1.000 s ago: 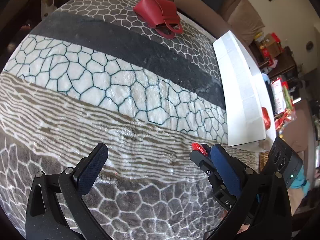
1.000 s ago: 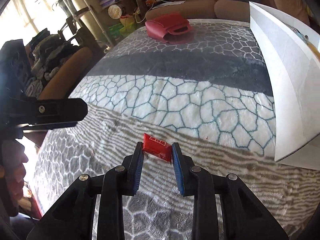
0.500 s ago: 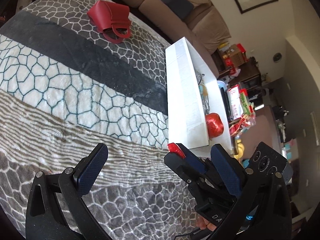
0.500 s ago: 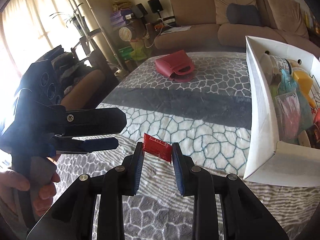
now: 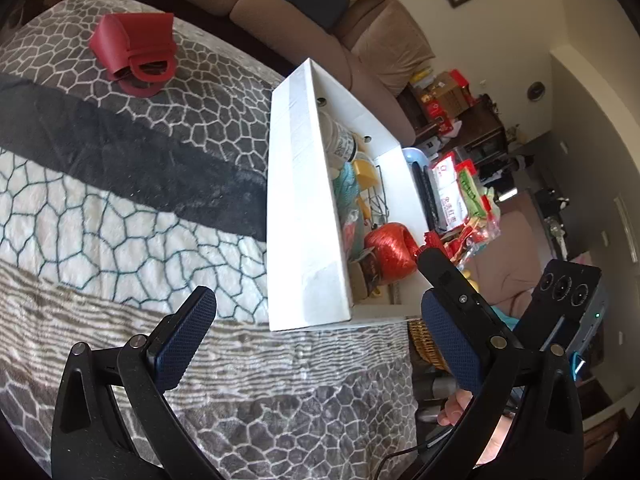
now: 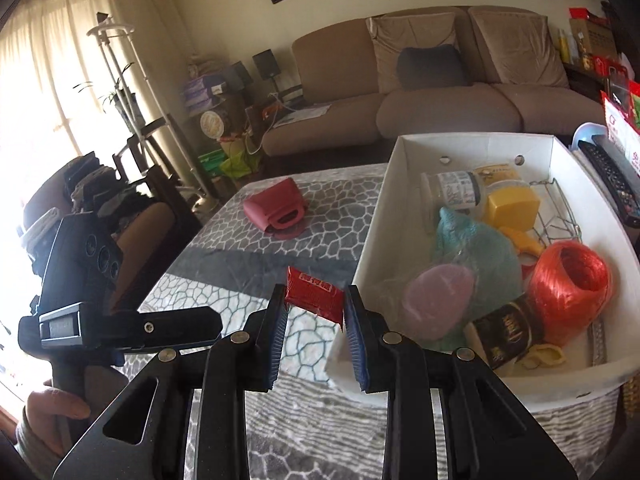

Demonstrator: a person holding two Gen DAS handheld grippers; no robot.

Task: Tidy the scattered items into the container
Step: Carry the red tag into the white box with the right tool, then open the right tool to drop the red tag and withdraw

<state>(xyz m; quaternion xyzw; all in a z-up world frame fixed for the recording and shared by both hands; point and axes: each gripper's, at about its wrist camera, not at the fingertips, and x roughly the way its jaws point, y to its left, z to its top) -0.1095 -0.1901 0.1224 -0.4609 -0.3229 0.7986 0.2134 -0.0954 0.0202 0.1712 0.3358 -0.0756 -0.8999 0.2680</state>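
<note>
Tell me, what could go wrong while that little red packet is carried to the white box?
The red packet is pinched only at its edges by the right gripper, so it might slip onto the blanket. It sits left of the white box wall and could bump it. The box is crowded, so it may land on the red twine ball.

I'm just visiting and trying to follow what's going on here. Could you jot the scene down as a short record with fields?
Held item: small red foil packet, pinched in the right tool
Other tool: left tool, open, nothing in it
Container: white cardboard box on the patterned grey blanket
Already in box: orange-red twine ball, yellow plastic lid, teal mesh bag, labelled jar
Left out: red handbag on the blanket
Packet position: outside the box, beside its near left corner
</note>
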